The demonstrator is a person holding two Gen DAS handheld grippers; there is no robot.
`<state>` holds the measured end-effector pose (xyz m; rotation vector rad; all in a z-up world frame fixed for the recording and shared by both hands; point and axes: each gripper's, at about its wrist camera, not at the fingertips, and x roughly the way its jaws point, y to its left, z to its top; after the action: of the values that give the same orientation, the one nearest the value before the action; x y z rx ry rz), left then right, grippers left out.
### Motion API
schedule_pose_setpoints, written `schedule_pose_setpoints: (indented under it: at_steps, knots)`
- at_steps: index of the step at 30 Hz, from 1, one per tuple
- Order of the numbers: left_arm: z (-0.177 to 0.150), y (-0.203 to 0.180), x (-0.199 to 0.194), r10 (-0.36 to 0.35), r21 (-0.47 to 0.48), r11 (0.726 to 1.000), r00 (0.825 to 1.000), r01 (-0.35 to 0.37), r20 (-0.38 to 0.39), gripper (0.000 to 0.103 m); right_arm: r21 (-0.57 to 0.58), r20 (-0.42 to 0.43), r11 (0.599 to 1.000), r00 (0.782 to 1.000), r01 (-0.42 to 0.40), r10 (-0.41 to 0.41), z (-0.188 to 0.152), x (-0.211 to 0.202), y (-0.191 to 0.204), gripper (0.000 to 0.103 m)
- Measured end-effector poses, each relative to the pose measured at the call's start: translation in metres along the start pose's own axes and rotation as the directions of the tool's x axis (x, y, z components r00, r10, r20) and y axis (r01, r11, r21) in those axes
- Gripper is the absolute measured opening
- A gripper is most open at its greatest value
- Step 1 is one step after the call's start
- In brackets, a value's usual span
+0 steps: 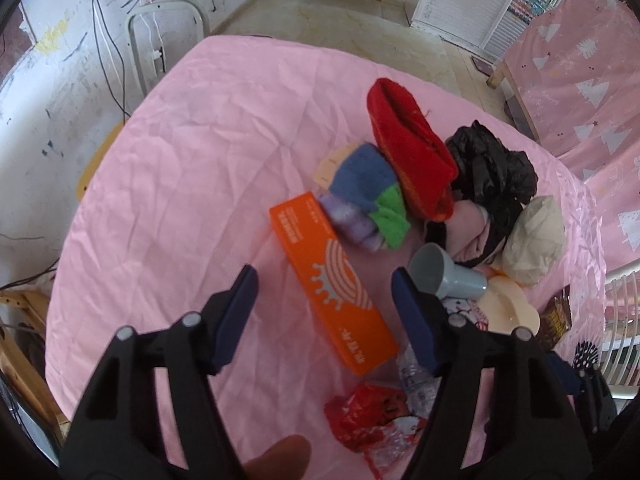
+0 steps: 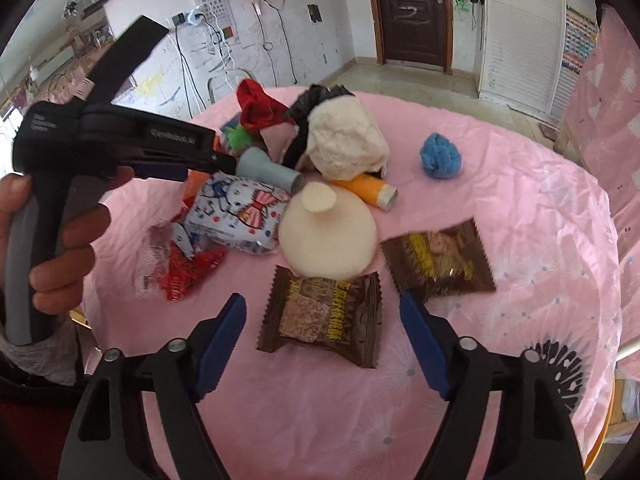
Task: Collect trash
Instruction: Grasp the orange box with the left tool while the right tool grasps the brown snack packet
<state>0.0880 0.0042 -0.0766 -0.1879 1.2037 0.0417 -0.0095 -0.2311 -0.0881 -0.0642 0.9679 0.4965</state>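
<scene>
A round table under a pink cloth (image 1: 180, 168) holds a heap of litter and clothes. My left gripper (image 1: 324, 280) is open and empty above an orange carton (image 1: 332, 280), which lies between its fingers. A red crumpled wrapper (image 1: 368, 416) lies below it, also in the right wrist view (image 2: 180, 268). My right gripper (image 2: 322, 304) is open and empty above a brown snack packet (image 2: 320, 316). A second brown packet (image 2: 438, 260) lies to its right. The left gripper's body (image 2: 120, 136) shows at the left of the right wrist view.
A grey cup (image 1: 444, 276) lies on its side. A red hat (image 1: 408, 156), black bag (image 1: 492, 168), coloured socks (image 1: 368, 208), cream bundle (image 2: 348, 144), blue yarn ball (image 2: 440, 156), patterned tissue pack (image 2: 236, 212), orange tube (image 2: 368, 188) and beige lid (image 2: 328, 232) crowd the table.
</scene>
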Motion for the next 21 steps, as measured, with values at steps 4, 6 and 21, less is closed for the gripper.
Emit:
schedule_pose_setpoints:
  at_steps: [4, 6, 21]
  knots:
    - [0.0, 0.004, 0.002, 0.011, -0.021, 1.0, 1.0, -0.011, -0.009, 0.046, -0.013, 0.003, 1.0, 1.0, 0.02, -0.02, -0.002, 0.004, 0.002, 0.051]
    - [-0.001, 0.009, 0.002, 0.013, -0.028, 1.0, 1.0, -0.013, -0.009, 0.032, -0.018, 0.01, 1.0, 1.0, 0.026, -0.026, -0.003, 0.004, 0.002, 0.048]
    - [-0.019, 0.011, -0.061, 0.071, -0.038, 0.997, 0.985, -0.066, 0.155, 0.022, 0.043, 0.186, 0.996, 0.98, -0.082, 0.073, -0.015, -0.056, -0.016, 0.027]
